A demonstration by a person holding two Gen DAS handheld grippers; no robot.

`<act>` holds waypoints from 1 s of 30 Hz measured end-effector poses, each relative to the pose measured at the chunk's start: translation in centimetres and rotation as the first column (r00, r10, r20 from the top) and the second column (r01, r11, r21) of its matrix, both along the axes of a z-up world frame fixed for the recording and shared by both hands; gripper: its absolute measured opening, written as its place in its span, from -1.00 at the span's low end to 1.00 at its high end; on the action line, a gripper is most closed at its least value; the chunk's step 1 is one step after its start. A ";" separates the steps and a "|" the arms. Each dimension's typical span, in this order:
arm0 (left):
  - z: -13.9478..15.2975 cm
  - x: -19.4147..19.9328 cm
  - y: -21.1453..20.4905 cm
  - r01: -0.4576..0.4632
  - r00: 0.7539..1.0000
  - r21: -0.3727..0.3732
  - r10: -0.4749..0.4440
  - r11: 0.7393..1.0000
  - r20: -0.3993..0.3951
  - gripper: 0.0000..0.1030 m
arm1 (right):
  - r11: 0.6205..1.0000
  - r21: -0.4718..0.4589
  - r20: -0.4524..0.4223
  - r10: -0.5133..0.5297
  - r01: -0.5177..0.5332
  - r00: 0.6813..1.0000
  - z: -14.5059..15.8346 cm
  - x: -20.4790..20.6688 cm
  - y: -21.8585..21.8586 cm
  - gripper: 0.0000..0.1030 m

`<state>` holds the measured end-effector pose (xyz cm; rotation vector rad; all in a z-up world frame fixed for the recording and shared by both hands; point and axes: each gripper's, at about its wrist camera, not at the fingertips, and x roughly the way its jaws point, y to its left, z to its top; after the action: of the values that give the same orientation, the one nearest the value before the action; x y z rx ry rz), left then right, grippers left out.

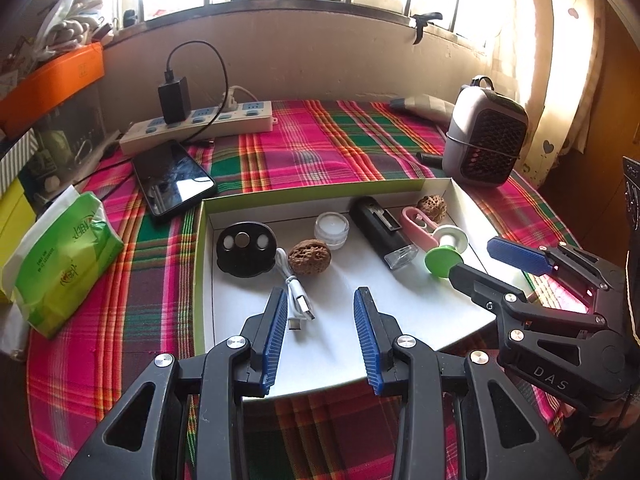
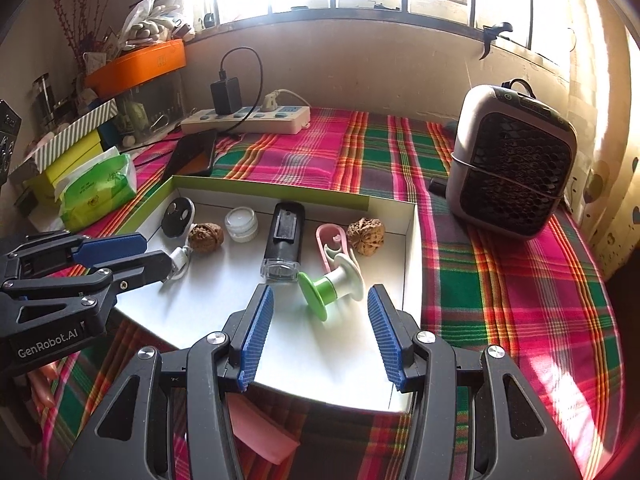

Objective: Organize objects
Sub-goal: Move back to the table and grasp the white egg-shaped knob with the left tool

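Note:
A shallow white tray with a green rim point(image 1: 320, 190) point(image 2: 280, 189) lies on the plaid cloth. It holds a black disc point(image 1: 246, 248), two walnuts point(image 1: 309, 257) point(image 2: 366, 236), a small clear jar point(image 1: 331, 230), a black device with a clear cap point(image 1: 380, 232), a pink piece point(image 2: 330, 240), a white USB cable point(image 1: 296, 298) and a green and white spool point(image 2: 332, 286). My left gripper point(image 1: 320, 293) point(image 2: 148, 254) is open over the tray's near part, with the cable beside its left finger. My right gripper point(image 2: 320, 294) point(image 1: 480, 260) is open, and the spool lies untouched at its fingertips.
A phone point(image 1: 174, 178), a power strip with a black charger point(image 1: 200, 126) and a green tissue pack point(image 1: 68, 256) sit to the left. A grey fan heater point(image 2: 512, 160) stands at the right. A pink cloth point(image 2: 260, 428) lies below the right gripper.

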<state>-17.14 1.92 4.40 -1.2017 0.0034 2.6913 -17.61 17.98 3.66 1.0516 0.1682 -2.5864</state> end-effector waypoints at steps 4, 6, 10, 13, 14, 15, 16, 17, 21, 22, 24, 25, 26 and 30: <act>0.4 1.0 0.0 0.007 1.000 0.007 -0.006 1.000 -0.015 -0.37 | 1.000 -0.020 -0.007 -0.003 0.003 1.000 0.3 1.0 0.2 -0.02; 0.6 1.5 0.1 0.004 1.000 0.005 -0.004 1.000 -0.026 -0.37 | 1.000 -0.025 -0.010 -0.005 0.005 1.000 0.4 1.5 0.4 -0.02; 0.7 2.6 0.3 0.014 0.999 0.011 -0.014 1.000 -0.031 -0.37 | 0.999 -0.037 -0.014 -0.011 0.010 1.000 0.6 2.4 0.7 -0.02; 0.7 3.4 0.4 0.018 0.999 0.012 -0.018 1.000 -0.031 -0.37 | 0.999 -0.039 -0.018 -0.016 0.015 1.000 0.6 3.2 1.0 -0.02; 0.6 3.6 0.5 0.018 0.999 0.012 -0.018 1.000 -0.031 -0.37 | 0.999 -0.041 -0.017 -0.017 0.017 1.000 0.5 3.4 1.1 -0.02; 0.6 3.9 0.6 0.021 0.999 0.009 -0.020 1.000 -0.032 -0.37 | 0.999 -0.043 -0.018 -0.019 0.018 1.000 0.5 3.7 1.2 -0.02; 0.6 4.1 0.7 0.023 0.999 0.005 -0.022 1.000 -0.033 -0.37 | 0.999 -0.043 -0.019 -0.020 0.019 1.000 0.5 3.9 1.3 -0.02; 0.6 4.4 0.8 0.021 0.999 -0.001 -0.021 1.000 -0.039 -0.37 | 0.999 -0.041 -0.018 -0.020 0.019 1.000 0.4 4.2 1.4 -0.02; 0.9 5.4 1.2 0.029 0.998 -0.016 -0.030 0.999 -0.057 -0.37 | 0.999 -0.042 -0.023 -0.024 0.023 0.999 0.4 5.1 1.8 -0.02; 0.9 5.6 1.3 0.032 0.998 -0.014 -0.033 0.999 -0.058 -0.37 | 0.999 -0.047 -0.023 -0.027 0.026 0.999 0.4 5.3 1.9 -0.02; 0.9 5.9 1.5 0.039 0.998 -0.010 -0.039 0.999 -0.058 -0.37 | 0.998 -0.057 -0.022 -0.031 0.030 0.999 0.4 5.7 2.2 -0.02; 0.9 6.1 1.6 0.039 0.998 -0.009 -0.040 0.999 -0.057 -0.37 | 0.998 -0.059 -0.022 -0.035 0.033 0.999 0.3 5.8 2.2 -0.02; 0.8 6.2 1.6 0.041 0.998 -0.007 -0.041 0.999 -0.055 -0.37 | 0.998 -0.061 -0.020 -0.036 0.035 0.999 0.3 6.0 2.3 -0.02; 0.3 6.6 2.0 0.049 0.998 -0.006 -0.050 0.999 -0.042 -0.37 | 0.997 -0.063 -0.011 -0.045 0.044 0.999 -0.1 6.5 2.7 -0.02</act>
<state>-10.50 3.95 4.75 -1.1303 0.0454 2.6750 -11.11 20.68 3.53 1.0285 0.0665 -2.6199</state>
